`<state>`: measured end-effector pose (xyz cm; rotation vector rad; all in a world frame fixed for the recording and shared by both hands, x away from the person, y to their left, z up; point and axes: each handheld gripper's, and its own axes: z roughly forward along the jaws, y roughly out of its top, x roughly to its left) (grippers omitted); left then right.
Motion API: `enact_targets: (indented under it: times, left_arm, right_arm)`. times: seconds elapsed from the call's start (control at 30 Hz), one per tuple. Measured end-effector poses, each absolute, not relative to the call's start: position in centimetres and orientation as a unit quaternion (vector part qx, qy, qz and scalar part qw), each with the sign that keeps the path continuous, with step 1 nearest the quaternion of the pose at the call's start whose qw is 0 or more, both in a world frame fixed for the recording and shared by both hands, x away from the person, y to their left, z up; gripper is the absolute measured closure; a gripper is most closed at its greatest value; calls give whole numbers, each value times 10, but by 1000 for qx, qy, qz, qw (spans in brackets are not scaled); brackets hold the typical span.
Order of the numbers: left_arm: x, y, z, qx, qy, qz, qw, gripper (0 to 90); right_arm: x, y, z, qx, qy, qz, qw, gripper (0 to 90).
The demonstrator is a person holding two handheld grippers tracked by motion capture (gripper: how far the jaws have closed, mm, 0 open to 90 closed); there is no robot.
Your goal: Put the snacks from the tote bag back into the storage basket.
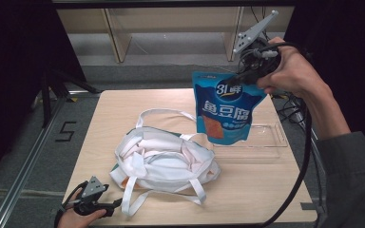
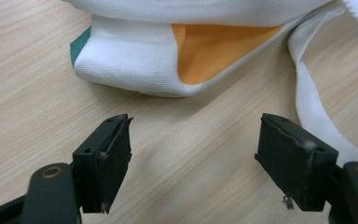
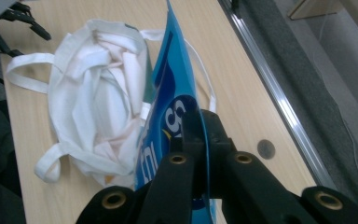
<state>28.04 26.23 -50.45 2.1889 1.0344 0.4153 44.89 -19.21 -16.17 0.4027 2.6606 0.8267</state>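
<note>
R gripper [image 1: 240, 76] clamps blue snack pouch [image 1: 226, 110] top edge, aloft over table [image 1: 266, 183] far-right | L gripper [image 2: 193, 156] wide, near-left edge, beside white tote bag [image 1: 164, 161] | clear tray [image 1: 261, 141] right.

Probably lab: black curtains [image 1: 9, 71], metal rail frame [image 1: 24, 166], cables [image 1: 294, 190].

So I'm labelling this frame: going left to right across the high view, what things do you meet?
Left gripper → white tote bag → blue snack pouch → right gripper, shut on the pouch's top → right hand.
</note>
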Motion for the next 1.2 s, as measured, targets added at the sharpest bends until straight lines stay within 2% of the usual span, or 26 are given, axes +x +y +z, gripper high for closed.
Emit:
enact_targets:
  times: [0.03, 0.1, 0.17, 0.53, 1.03, 1.2]
  left_arm:
    - [281, 264, -503, 849, 386, 161, 323, 251]
    - [280, 262, -505, 835, 403, 162, 337, 251]
    - [281, 265, -503, 847, 390, 159, 325, 249]
    - [281, 264, -504, 841, 400, 154, 329, 249]
    - [282, 265, -504, 847, 391, 157, 323, 249]
    - [282, 262, -507, 835, 407, 158, 335, 249]
  right_arm:
    - [449, -195, -163, 149, 932, 292, 155, 900]
    - [451, -200, -165, 153, 930, 295, 158, 900]
    - [452, -206, -166, 157, 929, 295, 159, 900]
    - [462, -229, -180, 171, 928, 289, 157, 900]
    - [476, -246, -207, 184, 926, 300, 138, 900]
    - [476, -250, -212, 192, 922, 307, 135, 900]
